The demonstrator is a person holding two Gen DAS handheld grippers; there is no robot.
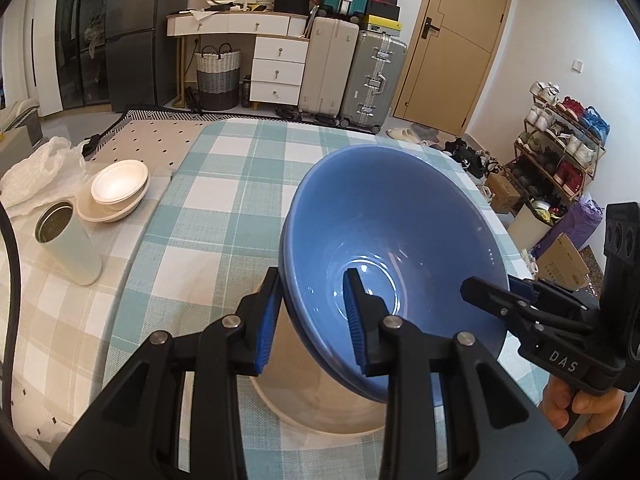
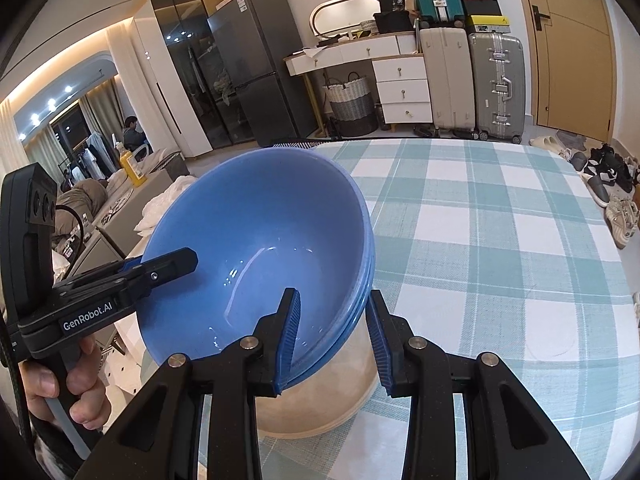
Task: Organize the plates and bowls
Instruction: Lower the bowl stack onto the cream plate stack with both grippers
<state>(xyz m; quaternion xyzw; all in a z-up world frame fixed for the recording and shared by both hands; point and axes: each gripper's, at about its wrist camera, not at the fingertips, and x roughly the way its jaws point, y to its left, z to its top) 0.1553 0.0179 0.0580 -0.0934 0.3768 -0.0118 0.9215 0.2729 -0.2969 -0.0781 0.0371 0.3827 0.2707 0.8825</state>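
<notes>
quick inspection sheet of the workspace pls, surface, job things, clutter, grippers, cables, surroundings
surface: table under a teal checked cloth
job's things: blue bowls, nested, gripped at opposite rims above a cream plate; cream bowls stacked far left
clutter: open mint canister, crumpled plastic bag
grippers: left gripper and right gripper each clamp the bowls' rim
cables: black cable at left edge
surroundings: suitcases, white drawers, shoe rack, door
</notes>
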